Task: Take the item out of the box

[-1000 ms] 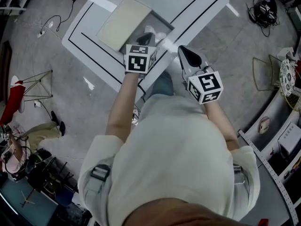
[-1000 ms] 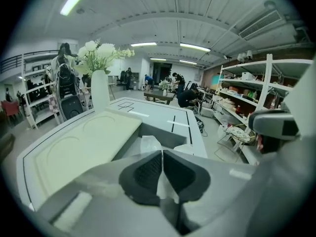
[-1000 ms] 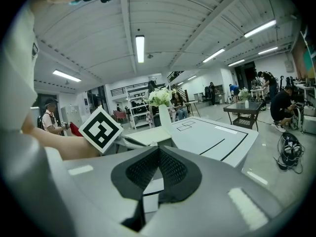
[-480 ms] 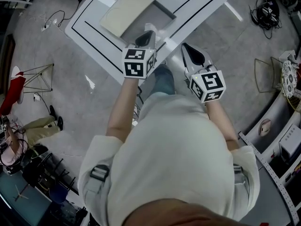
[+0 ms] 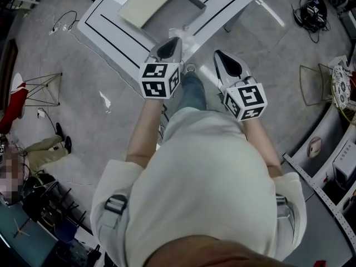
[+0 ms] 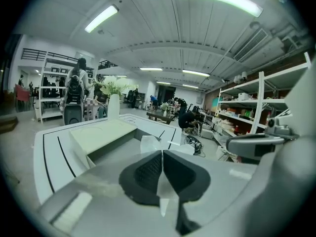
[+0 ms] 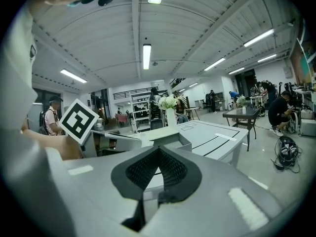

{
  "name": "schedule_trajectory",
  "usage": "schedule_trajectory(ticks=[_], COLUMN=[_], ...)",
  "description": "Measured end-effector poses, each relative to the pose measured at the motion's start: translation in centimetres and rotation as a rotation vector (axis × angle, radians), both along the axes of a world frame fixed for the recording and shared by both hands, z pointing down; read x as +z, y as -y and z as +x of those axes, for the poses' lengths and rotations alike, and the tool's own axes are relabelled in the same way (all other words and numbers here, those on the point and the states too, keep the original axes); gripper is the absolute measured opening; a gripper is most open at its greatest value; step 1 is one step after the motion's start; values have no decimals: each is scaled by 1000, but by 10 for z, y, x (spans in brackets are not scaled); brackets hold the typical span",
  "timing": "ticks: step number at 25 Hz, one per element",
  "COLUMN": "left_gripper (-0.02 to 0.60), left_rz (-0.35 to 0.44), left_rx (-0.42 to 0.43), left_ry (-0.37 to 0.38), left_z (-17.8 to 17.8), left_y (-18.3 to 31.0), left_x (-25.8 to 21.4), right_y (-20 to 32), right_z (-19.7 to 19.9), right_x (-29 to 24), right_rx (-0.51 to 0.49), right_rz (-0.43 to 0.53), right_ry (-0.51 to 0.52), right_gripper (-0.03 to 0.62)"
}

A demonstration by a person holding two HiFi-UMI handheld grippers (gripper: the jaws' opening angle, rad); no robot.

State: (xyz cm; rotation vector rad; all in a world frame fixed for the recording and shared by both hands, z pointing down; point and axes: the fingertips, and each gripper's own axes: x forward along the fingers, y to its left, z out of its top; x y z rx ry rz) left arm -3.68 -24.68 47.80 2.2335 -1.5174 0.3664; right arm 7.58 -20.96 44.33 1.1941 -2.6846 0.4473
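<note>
My left gripper [image 5: 172, 41] [image 6: 162, 152] is shut on a thin, clear plastic item [image 6: 150, 144] [image 5: 182, 34]. The item sticks up past the fingertips, and a strip of it hangs down between the pads. The gripper holds it off the near edge of the white table [image 5: 233, 4], away from the grey box [image 5: 169, 15]. The box stands open with its beige lid [image 5: 147, 1] [image 6: 101, 132] folded out to the left. My right gripper [image 5: 218, 55] [image 7: 158, 149] is beside the left one, over the floor. It is shut, with nothing between its jaws.
The table is marked with black lines, and a vase of flowers [image 6: 113, 105] stands at its far end. On the grey floor are cables [image 5: 311, 10] and a wire rack [image 5: 44, 99]. Shelves [image 5: 328, 166] run along the right. Other people are in the room.
Both grippers have drawn back from the table toward the body. The left one has carried the plastic item from over the box to past the table's near edge.
</note>
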Motion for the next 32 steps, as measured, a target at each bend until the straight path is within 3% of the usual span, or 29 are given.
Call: schedule_trajectory(ticks=[16, 32], left_gripper=[11, 11], left_rz=[91, 163], left_rx=[-48, -140], left_ry=[-42, -88], left_z=[11, -3], left_y=[-83, -140], left_x=[-26, -49], right_y=[-70, -93], right_z=[26, 4], right_x=[-6, -19], right_rx=[23, -46], right_rz=[22, 44], right_ry=[6, 32], right_gripper=[-2, -2])
